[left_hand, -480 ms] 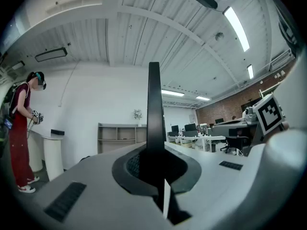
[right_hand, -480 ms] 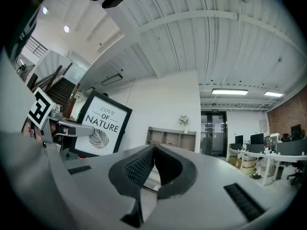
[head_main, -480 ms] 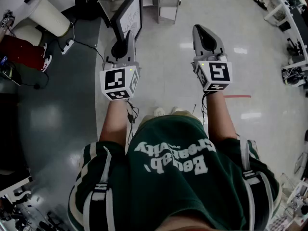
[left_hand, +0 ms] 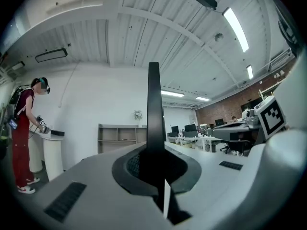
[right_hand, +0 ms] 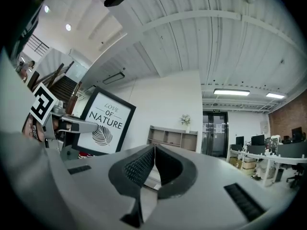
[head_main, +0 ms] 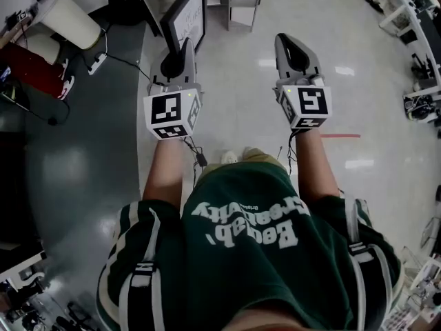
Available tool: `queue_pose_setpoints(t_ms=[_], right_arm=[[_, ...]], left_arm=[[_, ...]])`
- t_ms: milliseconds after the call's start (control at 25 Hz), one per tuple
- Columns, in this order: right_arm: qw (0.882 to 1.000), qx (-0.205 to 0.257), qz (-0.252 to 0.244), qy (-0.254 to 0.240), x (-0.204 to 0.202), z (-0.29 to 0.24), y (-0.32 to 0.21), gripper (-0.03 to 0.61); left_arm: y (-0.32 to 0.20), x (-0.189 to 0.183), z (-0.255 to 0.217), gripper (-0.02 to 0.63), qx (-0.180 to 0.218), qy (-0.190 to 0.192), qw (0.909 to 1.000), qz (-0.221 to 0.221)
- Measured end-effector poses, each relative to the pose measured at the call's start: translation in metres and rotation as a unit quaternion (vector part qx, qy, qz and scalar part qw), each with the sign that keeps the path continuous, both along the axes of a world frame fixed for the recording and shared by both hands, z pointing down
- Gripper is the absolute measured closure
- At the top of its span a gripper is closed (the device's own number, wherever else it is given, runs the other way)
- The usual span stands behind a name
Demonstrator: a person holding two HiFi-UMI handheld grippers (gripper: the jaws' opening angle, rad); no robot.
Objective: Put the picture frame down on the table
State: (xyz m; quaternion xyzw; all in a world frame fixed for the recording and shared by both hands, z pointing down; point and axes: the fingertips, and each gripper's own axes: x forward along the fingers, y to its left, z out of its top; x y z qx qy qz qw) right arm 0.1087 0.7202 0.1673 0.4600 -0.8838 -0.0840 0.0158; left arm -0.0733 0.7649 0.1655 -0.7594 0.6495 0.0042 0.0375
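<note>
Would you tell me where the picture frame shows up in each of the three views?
Head view: picture frame at the top, left of centre, past the left hand-held gripper.
Left gripper view: centre, edge-on, a dark upright bar between the jaws.
Right gripper view: left of centre, print facing the camera.
Shared landmark: the shelf, in both gripper views.

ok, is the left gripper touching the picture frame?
Touching. The left gripper clamps the picture frame edge-on between its jaws, plain in the left gripper view.
</note>
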Motion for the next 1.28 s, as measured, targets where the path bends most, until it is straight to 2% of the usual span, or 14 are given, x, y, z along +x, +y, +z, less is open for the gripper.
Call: queue_pose_setpoints(t_ms=[320, 560, 880, 1280], right_arm=[[1.0, -0.006, -0.004, 0.007, -0.01, 0.003, -0.014, 0.544], [1.0, 0.006, -0.004, 0.015, -0.009, 0.003, -0.033, 0.545], [1.0, 0.01, -0.003, 0.007, -0.011, -0.004, -0.083, 0.543], [1.0, 0.016, -0.004, -0.005, -0.007, -0.008, -0.187, 0.543]], left_arm=[[-0.01, -0.006, 0.0, 0.588, -0.003, 0.0, 1.0, 0.007], [-0.032, -0.004, 0.005, 0.588, -0.001, 0.003, 0.9999, 0.012], [-0.083, -0.005, 0.001, 0.586, 0.003, 0.003, 0.9999, 0.016], [-0.189, 0.015, 0.0, 0.588, 0.005, 0.003, 0.9994, 0.034]])
